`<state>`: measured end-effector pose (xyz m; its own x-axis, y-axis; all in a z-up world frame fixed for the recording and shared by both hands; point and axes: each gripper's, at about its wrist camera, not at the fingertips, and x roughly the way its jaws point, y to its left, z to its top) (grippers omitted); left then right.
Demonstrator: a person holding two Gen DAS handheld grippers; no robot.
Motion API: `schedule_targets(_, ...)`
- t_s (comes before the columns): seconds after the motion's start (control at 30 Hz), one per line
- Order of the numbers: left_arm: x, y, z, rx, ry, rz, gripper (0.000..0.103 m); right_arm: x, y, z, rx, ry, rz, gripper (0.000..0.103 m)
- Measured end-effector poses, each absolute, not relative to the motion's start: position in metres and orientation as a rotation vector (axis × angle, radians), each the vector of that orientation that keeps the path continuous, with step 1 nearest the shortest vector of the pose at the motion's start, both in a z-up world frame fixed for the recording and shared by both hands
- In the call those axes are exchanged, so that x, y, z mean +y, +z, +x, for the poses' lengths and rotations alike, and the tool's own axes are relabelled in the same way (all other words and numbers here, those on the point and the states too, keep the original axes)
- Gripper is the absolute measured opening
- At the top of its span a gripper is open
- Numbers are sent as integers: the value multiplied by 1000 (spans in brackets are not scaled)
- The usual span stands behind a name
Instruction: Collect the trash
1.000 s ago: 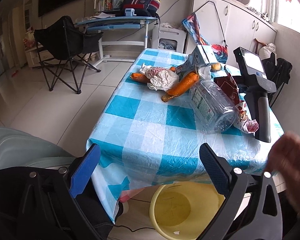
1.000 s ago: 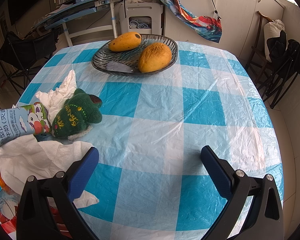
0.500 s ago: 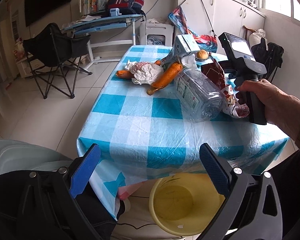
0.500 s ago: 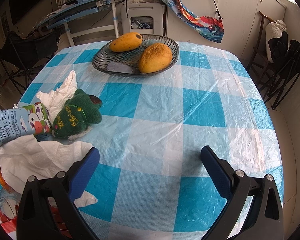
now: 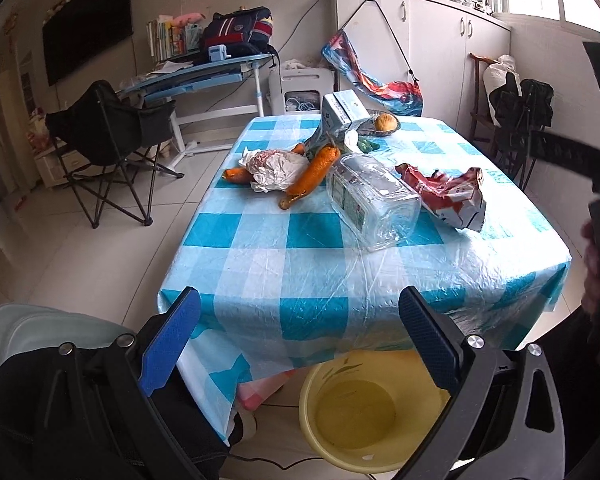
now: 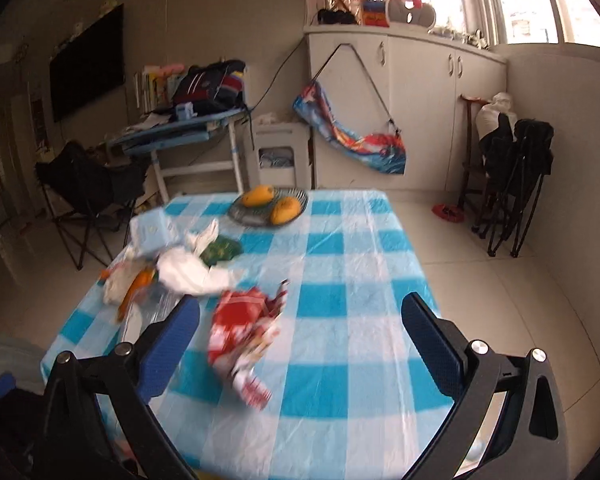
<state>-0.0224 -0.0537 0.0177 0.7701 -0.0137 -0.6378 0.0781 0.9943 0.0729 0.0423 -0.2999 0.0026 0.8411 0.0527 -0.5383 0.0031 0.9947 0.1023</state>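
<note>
A: So, where's the trash?

B: On the checked table (image 5: 260,264) — a clear bottle (image 5: 370,204) on its side, a red wrapper (image 5: 444,196) just right of it, crumpled paper (image 5: 278,166) farther back between two carrots (image 5: 312,172), and a carton (image 5: 342,114) behind them.

A: And the grippers?

B: The left gripper (image 5: 298,342) hangs off the table's near edge, jaws spread wide, empty; the bottle lies well ahead of it. A yellow bucket (image 5: 320,384) sits on the floor below.

A: The right one?

B: The right gripper (image 6: 300,340) is above the near end of the table, jaws apart, holding nothing — the wrapper (image 6: 248,332), blurred, lies just ahead between its fingers. A fruit dish (image 6: 268,206) sits at the far end.
</note>
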Motion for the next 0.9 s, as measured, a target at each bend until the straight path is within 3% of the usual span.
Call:
schedule_targets(0.27, -49, 26, -36, 644, -54, 96, 96, -275, -15, -13, 591, 131, 144, 97)
schedule_targets(0.9, -48, 18, -39, 619, -31, 107, 96, -257, -30, -16, 559, 180, 127, 97)
